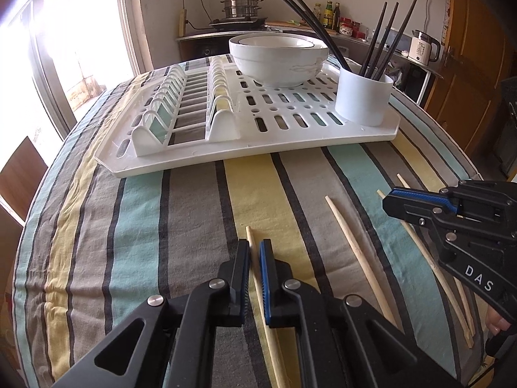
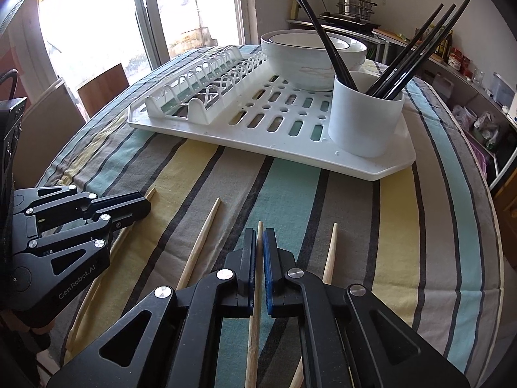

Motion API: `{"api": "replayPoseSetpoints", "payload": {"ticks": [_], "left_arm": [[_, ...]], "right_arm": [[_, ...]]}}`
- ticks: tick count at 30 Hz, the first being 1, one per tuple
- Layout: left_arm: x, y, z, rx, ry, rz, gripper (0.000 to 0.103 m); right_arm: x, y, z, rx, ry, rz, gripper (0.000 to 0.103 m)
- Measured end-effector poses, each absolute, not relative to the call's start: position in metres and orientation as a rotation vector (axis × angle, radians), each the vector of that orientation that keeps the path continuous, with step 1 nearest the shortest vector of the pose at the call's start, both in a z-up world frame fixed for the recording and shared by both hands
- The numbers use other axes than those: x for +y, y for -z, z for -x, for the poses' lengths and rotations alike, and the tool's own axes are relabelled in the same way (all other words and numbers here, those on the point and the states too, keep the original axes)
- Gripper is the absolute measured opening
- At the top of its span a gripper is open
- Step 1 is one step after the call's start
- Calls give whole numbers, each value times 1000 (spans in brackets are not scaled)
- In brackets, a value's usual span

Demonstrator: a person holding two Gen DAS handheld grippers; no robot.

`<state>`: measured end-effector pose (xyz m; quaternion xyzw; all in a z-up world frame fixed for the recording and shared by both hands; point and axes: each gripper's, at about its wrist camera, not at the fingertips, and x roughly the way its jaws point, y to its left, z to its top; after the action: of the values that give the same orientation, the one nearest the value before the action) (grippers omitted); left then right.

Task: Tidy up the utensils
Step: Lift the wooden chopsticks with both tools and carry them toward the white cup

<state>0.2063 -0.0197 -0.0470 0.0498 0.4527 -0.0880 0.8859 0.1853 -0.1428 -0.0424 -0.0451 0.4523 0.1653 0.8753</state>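
Note:
In the left wrist view my left gripper (image 1: 255, 252) is shut on a pale wooden chopstick (image 1: 249, 234) that lies on the striped tablecloth, its tip poking out past the pads. In the right wrist view my right gripper (image 2: 259, 239) is shut on another wooden chopstick (image 2: 259, 226) in the same way. Each gripper also shows in the other's view: the right gripper (image 1: 389, 202) at the right, the left gripper (image 2: 145, 203) at the left. Loose wooden chopsticks (image 1: 355, 252) (image 2: 200, 242) lie between and beside them. A white cup (image 1: 363, 100) (image 2: 365, 123) holding black chopsticks stands on the rack's near right corner.
A white dish rack (image 1: 226, 155) (image 2: 258, 147) lies across the table behind the chopsticks, with stacked white bowls (image 1: 278, 61) (image 2: 300, 64) on it. Wooden chairs (image 2: 100, 87) stand at the table's left edge. A counter with pots and bottles runs along the back wall.

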Motion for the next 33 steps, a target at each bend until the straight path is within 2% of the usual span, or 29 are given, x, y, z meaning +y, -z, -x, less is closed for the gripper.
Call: {"api": "replayPoseSetpoints", "payload": {"ticks": [8,24,33], "left_arm": [[-18,37,-207,928,235,-72,5],[-4,-81,-182,643,298,0,4],[2,-101,-158,580,322,26,4]], "right_arm": [[-151,21,-180,881,-364,52,4],[-178,-67,-150,616,-363,-24,4],[-182,-83,-134,554,-364,-29,4]]}}
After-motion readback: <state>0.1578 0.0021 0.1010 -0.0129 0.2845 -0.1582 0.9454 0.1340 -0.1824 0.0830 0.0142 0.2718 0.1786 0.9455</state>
